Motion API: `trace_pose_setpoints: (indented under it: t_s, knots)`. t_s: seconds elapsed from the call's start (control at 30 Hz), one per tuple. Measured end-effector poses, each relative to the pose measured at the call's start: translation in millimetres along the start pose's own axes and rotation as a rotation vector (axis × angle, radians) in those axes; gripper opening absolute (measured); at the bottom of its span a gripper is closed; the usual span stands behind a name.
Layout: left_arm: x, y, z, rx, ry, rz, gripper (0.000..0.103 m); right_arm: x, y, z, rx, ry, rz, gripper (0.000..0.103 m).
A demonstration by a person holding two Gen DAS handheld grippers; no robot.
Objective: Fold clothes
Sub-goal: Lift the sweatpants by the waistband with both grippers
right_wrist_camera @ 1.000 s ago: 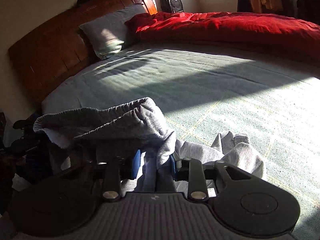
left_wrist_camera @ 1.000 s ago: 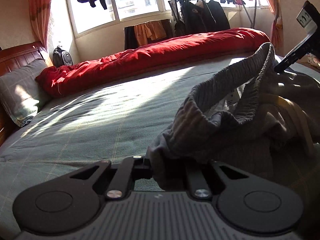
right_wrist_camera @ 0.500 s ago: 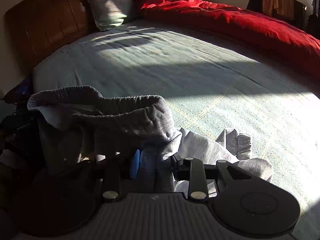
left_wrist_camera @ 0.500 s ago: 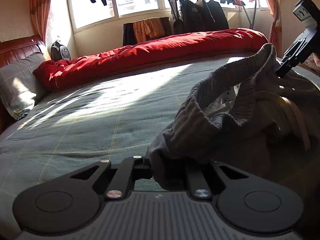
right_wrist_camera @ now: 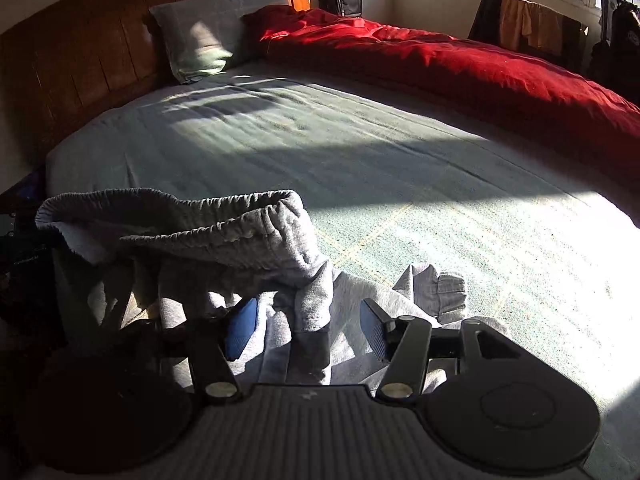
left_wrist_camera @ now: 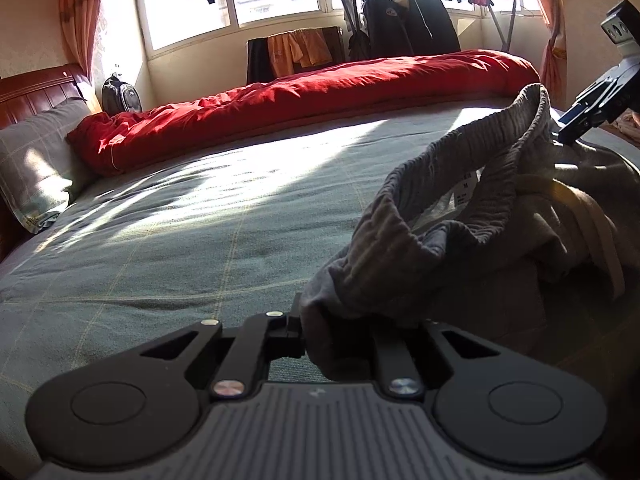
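Grey sweatpants (left_wrist_camera: 480, 208) lie bunched on the near edge of the green-grey bed sheet (left_wrist_camera: 200, 240), their ribbed waistband lifted into a loop. My left gripper (left_wrist_camera: 336, 332) pinches one end of that waistband; its jaws are just starting to open, with cloth still packed between them. In the right wrist view the waistband (right_wrist_camera: 224, 236) droops over my right gripper (right_wrist_camera: 308, 328). Its jaws are opening, and the blue pads (right_wrist_camera: 240, 328) stand well apart with a fold of cloth hanging loose between them. The right gripper (left_wrist_camera: 576, 124) also shows at the far right of the left wrist view.
A red duvet (left_wrist_camera: 320, 92) runs along the far side of the bed. A grey pillow (right_wrist_camera: 200, 40) leans on the wooden headboard (right_wrist_camera: 80, 60). A backpack (left_wrist_camera: 120, 96) and a rack of dark clothes (left_wrist_camera: 412, 24) stand by the windows.
The right gripper's jaws have spread wide and let go of the waistband, which now hangs loose between them. The left gripper keeps its pinch and has not moved.
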State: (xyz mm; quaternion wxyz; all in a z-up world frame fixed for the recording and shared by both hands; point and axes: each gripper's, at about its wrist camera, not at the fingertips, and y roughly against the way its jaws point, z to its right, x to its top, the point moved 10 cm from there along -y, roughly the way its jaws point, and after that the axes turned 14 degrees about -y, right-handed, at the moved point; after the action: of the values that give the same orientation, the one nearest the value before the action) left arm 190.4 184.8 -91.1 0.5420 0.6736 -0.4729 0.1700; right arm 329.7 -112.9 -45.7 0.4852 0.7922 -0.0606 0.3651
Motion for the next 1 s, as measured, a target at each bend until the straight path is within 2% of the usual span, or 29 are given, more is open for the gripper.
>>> trace_pose_setpoints:
  t_s: [0.23,0.37,0.6,0.73,0.83,1.0]
  knots:
    - [-4.1,-6.8,0.8,0.0,0.002,-0.022,0.016,-4.4,2.1,-0.6,0.151,-0.079,-0.1,0.061]
    - [-6.5,-9.0,0.6,-0.004,0.008,-0.027,0.017,-5.2,-2.1,10.0,0.184,-0.145,-0.11,0.061]
    - [-8.4,-14.3,0.2,-0.008,0.016,-0.041,0.017,-7.5,-19.0,13.5,0.326,-0.282,-0.126,0.061]
    - [-9.3,-14.1,-0.5,-0.012,0.025,-0.039,0.017,-10.0,-24.2,-1.9,0.332,-0.233,-0.136,0.059]
    - [-10.9,-14.7,-1.3,-0.018,0.042,-0.042,0.016,-10.1,-23.7,-15.0,0.27,-0.149,-0.133,0.048]
    - [-17.1,-18.3,0.0,-0.017,0.047,-0.053,0.016,-9.9,-20.5,-31.0,0.197,-0.087,-0.145,0.049]
